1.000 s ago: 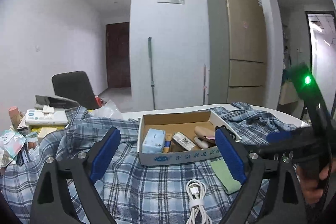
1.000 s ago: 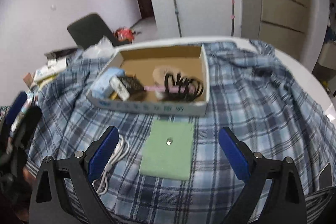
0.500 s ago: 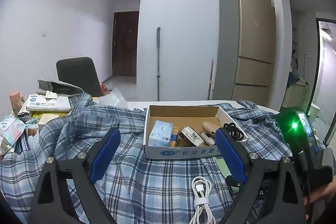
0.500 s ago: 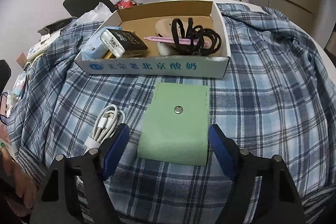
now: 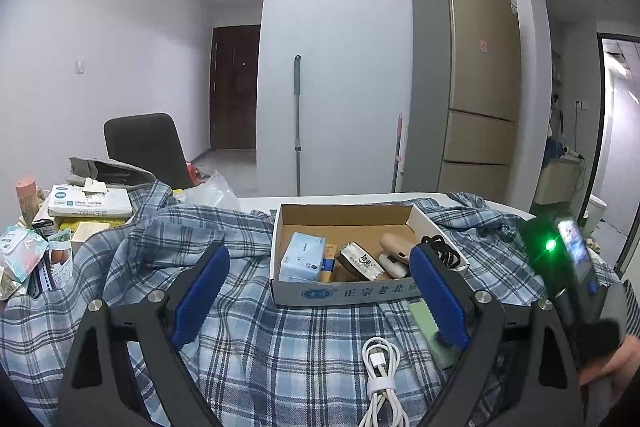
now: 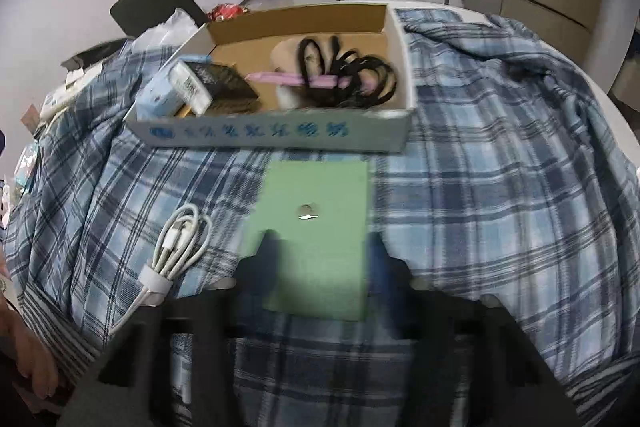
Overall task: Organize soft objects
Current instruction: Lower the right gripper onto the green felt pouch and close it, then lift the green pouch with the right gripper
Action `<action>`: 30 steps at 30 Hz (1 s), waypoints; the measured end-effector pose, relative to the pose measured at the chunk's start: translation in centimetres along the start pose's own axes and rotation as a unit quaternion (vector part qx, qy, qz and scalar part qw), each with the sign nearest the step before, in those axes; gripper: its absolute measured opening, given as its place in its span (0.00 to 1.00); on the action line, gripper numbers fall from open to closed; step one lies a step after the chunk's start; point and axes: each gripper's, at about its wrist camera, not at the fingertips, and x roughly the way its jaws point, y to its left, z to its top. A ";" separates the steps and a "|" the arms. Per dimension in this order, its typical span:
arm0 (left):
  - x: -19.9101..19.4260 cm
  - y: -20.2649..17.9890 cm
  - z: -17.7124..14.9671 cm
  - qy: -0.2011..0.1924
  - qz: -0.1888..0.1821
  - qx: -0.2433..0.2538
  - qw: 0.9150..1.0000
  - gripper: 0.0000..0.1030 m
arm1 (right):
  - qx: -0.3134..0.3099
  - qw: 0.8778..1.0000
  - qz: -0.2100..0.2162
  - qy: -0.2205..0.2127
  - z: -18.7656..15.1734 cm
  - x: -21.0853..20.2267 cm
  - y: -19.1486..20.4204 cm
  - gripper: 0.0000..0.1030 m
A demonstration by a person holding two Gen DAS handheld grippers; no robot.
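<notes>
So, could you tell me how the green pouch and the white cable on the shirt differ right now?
The green pouch is a flat rectangle with a metal snap; the white cable is a coiled bundle held by a strap. The right claw straddles the pouch's near end, fingers at either edge, while the cable lies untouched to its left. The pouch lies closer to the box than the cable does. Both rest on the plaid shirt, outside the box.
</notes>
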 end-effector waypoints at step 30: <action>0.0 0.0 -0.2 0.002 0.003 0.002 1.000 0.90 | -0.086 0.995 -0.042 0.032 -2.4 -1.2 0.8 0.68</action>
